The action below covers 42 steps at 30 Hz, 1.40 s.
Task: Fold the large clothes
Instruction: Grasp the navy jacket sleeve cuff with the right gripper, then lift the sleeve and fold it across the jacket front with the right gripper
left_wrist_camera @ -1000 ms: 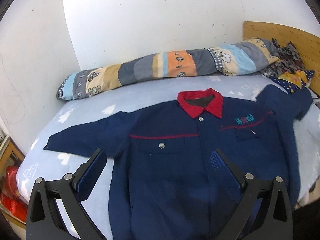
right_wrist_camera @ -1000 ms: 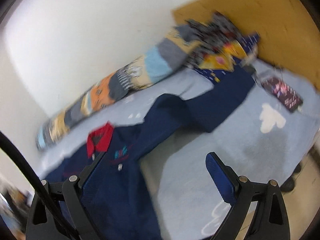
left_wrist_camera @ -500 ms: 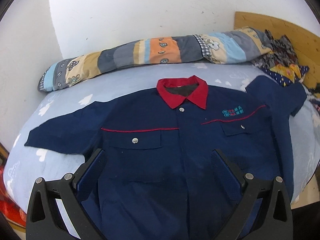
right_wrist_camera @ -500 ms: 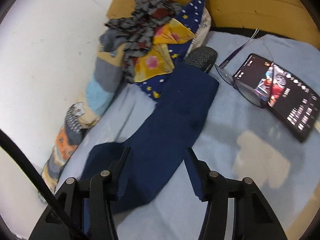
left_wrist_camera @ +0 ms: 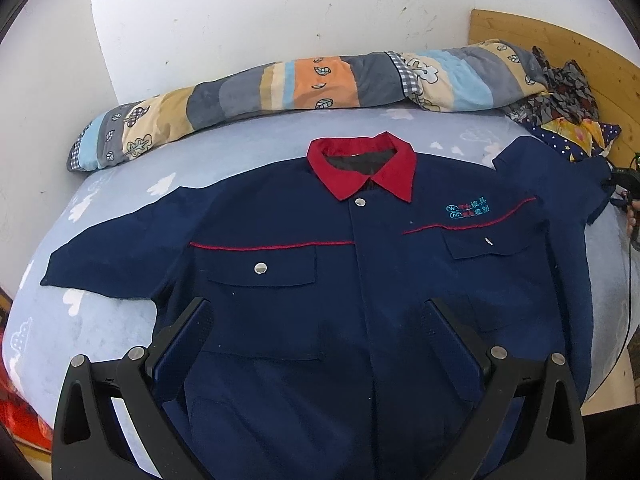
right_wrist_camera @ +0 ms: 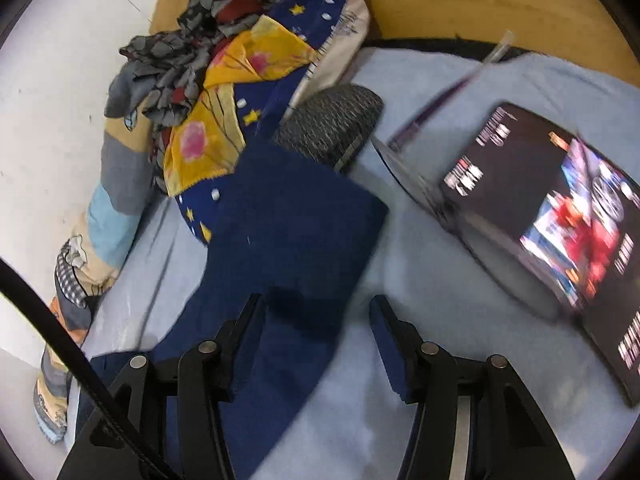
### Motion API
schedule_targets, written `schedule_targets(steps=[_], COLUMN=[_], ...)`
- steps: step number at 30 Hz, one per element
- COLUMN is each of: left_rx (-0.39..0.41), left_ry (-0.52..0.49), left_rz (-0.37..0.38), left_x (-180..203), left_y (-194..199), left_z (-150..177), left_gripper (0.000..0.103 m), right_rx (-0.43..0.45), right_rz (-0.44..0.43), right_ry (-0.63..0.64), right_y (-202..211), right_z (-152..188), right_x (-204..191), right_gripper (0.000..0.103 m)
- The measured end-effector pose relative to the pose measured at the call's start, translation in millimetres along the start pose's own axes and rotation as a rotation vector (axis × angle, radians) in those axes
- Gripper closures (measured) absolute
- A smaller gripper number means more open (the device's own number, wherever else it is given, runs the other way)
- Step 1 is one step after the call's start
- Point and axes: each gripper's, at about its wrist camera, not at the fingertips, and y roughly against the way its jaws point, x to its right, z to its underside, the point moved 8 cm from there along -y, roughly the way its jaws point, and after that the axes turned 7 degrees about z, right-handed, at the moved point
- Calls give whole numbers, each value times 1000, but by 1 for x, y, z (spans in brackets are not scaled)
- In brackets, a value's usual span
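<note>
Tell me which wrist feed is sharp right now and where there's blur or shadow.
Left wrist view: sharp, with evenly lit navy jacket and legible chest embroidery; fisheye bends the bed's edge. Right wrist view: motion-smeared, worst on the tablet and glasses; the sleeve stays clearer, with a dark shadow patch just ahead of the jaws.

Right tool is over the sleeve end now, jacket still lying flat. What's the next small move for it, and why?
Probably lower the right tool a little further and close on the sleeve near its cuff edge. Its jaws, which have just been closing, stand partly open around the cloth with the pads not pressing it. The navy jacket lies spread and unfolded on the bed, and the left tool hovers open over its front.
</note>
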Motion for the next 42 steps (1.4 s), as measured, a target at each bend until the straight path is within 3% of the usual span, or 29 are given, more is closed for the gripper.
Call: schedule_targets(steps=[2, 3, 4, 5, 6, 12, 18, 21, 25, 34, 42], left_rx=[-5, -6, -8, -10, -12, -17, 27, 44, 69, 111, 141], left_ry=[-4, -6, -9, -10, -9, 20, 18, 17, 22, 89, 194], left_rz=[1, 1, 0, -3, -8, 5, -13, -22, -39, -80, -113], left_x=[2, 2, 2, 2, 2, -4, -9, -12, -17, -56, -110], left_y=[-1, -2, -3, -3, -4, -3, 11, 18, 27, 48, 73], left_z=[1, 1, 1, 2, 2, 1, -2, -3, -6, -8, -4], left_gripper=[0, 0, 0, 0, 0, 0, 0, 0, 0, 0, 0], right_rx=[11, 21, 32, 24, 12, 144, 353, 379, 416, 430, 375], right_rz=[1, 1, -3, -13, -31, -57, 77, 94, 63, -117, -308], right_ry=[24, 42, 61, 66, 57, 110, 88, 89, 148, 403, 676], right_y=[-9, -13, -15, -19, -20, 32, 128, 158, 203, 273, 306], right_z=[-5, -7, -8, -8, -8, -11, -61, -79, -80, -6, 141], right_x=[-5, -8, -11, -13, -14, -37, -17, -16, -43, -193, -368], right_gripper=[43, 48, 57, 78, 91, 93, 94, 94, 94, 94, 94])
